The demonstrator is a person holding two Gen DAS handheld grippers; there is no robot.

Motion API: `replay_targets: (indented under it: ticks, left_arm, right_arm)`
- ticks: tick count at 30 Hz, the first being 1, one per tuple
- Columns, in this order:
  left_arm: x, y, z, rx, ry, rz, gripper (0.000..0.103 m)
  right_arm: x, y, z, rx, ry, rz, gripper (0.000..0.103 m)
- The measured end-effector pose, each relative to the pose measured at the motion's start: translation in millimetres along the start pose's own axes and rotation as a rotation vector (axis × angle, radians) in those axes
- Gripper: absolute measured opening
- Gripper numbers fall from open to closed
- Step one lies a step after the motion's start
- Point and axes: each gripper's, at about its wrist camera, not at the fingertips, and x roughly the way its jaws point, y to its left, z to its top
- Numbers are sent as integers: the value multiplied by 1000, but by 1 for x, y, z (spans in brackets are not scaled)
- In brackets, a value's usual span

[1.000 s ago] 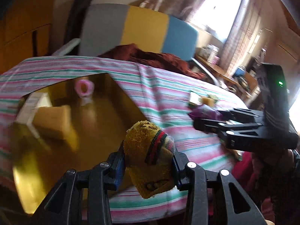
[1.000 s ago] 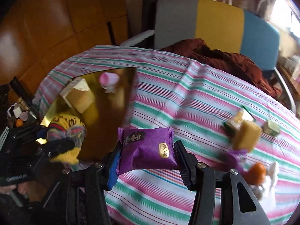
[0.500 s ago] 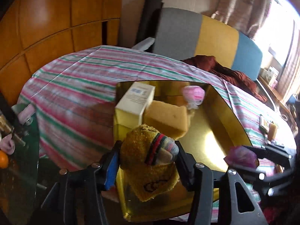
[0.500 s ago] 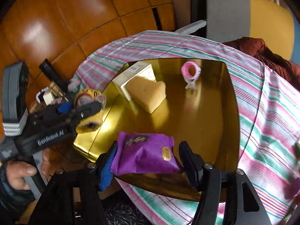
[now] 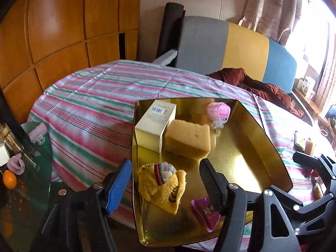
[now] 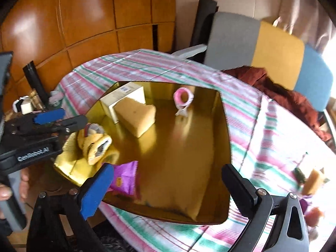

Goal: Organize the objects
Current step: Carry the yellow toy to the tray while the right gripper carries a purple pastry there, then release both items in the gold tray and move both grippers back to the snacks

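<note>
Both tools had let go since half a second back. Left gripper (image 5: 166,185) jaws stood wide apart at the bottom of the left wrist frame; earlier they were clamped on the yellow knit hat (image 5: 162,185). Hat now lay on the gold tray (image 5: 241,147) between the blue-padded finger and the ribbed black one, touching neither as far as I could tell.

Right gripper (image 6: 168,188) likewise spread open, bottom of the right wrist frame. It had been pinching the purple snack packet (image 6: 125,178); packet now sat on the tray's near edge, just beside the blue pad, partly behind it. In the left view the same packet showed lower centre, partly hidden by the right-hand finger.

Hat and packet sat close together in the tray's near-left corner in the right view, hat slightly further in.

Further back, unchanged from before: yellow sponge (image 5: 188,139) mid-tray, touching the white box (image 5: 156,125) on its left. Pink roller (image 5: 218,112) stood apart near the tray's far edge, centre-right in the left frame.

Tray rested on the striped tablecloth (image 5: 94,105). A hand (image 6: 5,191) gripped the left tool's handle at the left edge of the right frame. Small items at the right edge of the cloth, too blurred to identify. Grey, yellow and blue chair back (image 5: 231,48) behind the table, upper centre.
</note>
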Motion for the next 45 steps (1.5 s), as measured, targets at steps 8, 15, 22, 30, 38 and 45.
replay_targets:
  ticks: [8,15,22,30,38,45]
  left_arm:
    - [-6,-11,0,-1,-6,-16,68]
    - [-8,-27,-4,20,2,-50,68]
    - [-10,-46,-7,56,8,-74,68]
    - [-10,-78,-4,132,11,-93,68]
    - [-10,-128,-1,242,-15,-110,68]
    - [-8,-174,-5,372,-19,-133,68]
  right_arm:
    - [-9,-12,-3,18,-21,-66,103]
    - [-17,-22,-6,48,-42,-134,103]
    - [-24,-35,-10,74,-56,-171,103]
    - [-28,-61,-20,131,-50,-208,103]
    - [-39,-112,-42,227,-30,-307,103]
    - [-59,-175,-65,328,-6,-423,103]
